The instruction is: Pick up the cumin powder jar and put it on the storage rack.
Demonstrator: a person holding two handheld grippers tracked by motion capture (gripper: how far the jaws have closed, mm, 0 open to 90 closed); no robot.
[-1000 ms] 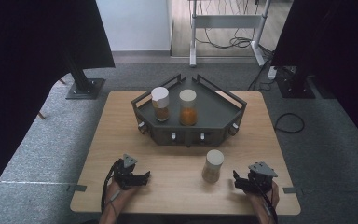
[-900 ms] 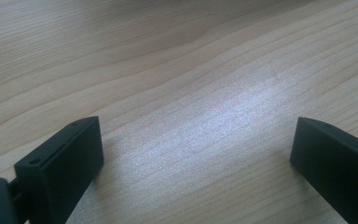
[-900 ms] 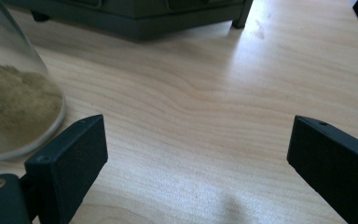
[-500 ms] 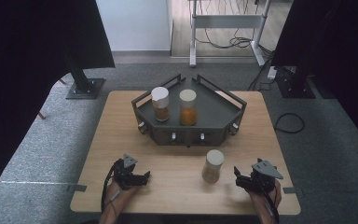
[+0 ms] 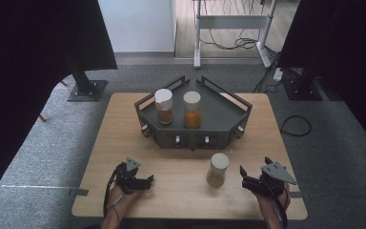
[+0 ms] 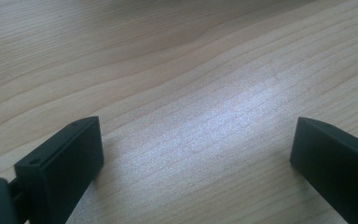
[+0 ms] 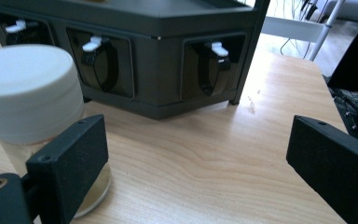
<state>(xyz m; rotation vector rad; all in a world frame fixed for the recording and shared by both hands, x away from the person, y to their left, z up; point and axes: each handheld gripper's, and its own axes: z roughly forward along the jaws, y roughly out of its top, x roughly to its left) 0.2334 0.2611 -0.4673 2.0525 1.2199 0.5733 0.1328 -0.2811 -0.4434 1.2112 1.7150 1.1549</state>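
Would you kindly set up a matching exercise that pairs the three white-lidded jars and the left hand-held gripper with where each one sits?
Things:
1. Jar of orange contents
2. Jar of brown contents
3. Jar of pale contents
4. Left hand-held gripper

Places:
A. On the bare wooden table, in front of the tray
B. In the dark tray, right of the other jar there
C. Near the table's front edge, left side, jaws open
D. In the tray, leftmost jar

Pairs: 1-B, 2-D, 3-A, 4-C
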